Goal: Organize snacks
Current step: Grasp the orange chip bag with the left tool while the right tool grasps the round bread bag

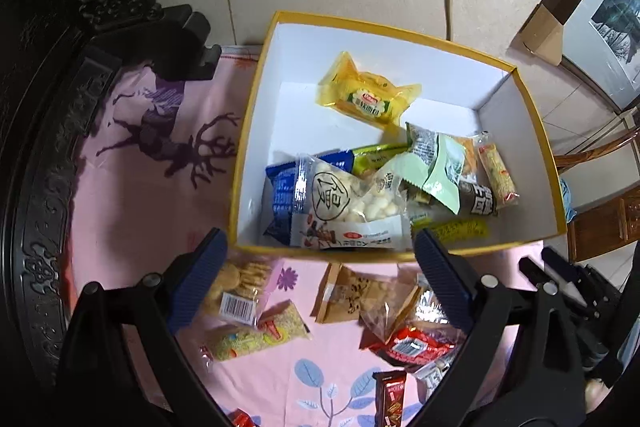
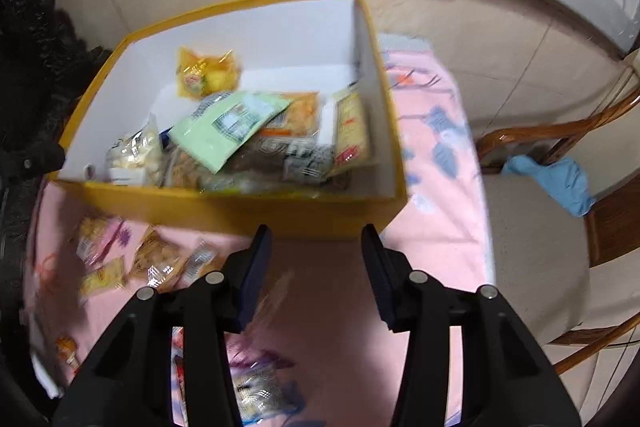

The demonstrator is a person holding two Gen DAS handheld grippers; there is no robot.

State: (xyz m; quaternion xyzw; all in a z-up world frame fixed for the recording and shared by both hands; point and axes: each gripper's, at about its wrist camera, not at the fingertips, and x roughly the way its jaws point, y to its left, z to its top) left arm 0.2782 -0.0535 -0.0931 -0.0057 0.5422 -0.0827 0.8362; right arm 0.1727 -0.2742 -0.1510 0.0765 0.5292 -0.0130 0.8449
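A yellow box with a white inside point(image 1: 536, 131) point(image 2: 376, 75) stands on a pink cloth and holds several snack packets: a yellow one point(image 1: 366, 95) point(image 2: 204, 75), a clear bag of white puffs point(image 1: 340, 195), a light green packet point(image 1: 436, 163) point(image 2: 228, 127). Loose snacks lie on the cloth before the box: a cracker packet point(image 1: 238, 287), a brown packet point(image 1: 352, 293), a red packet point(image 1: 412, 343). My left gripper point(image 1: 320, 275) is open and empty above these, at the box's near wall. My right gripper point(image 2: 316, 267) is open and empty before the box.
A dark carved wooden edge point(image 1: 36, 187) borders the table on the left. A wooden chair point(image 2: 560, 147) with a blue cloth point(image 2: 556, 179) stands to the right. A cardboard piece point(image 1: 544, 31) and a framed picture point(image 1: 608, 27) lean at the far right on the tiled floor.
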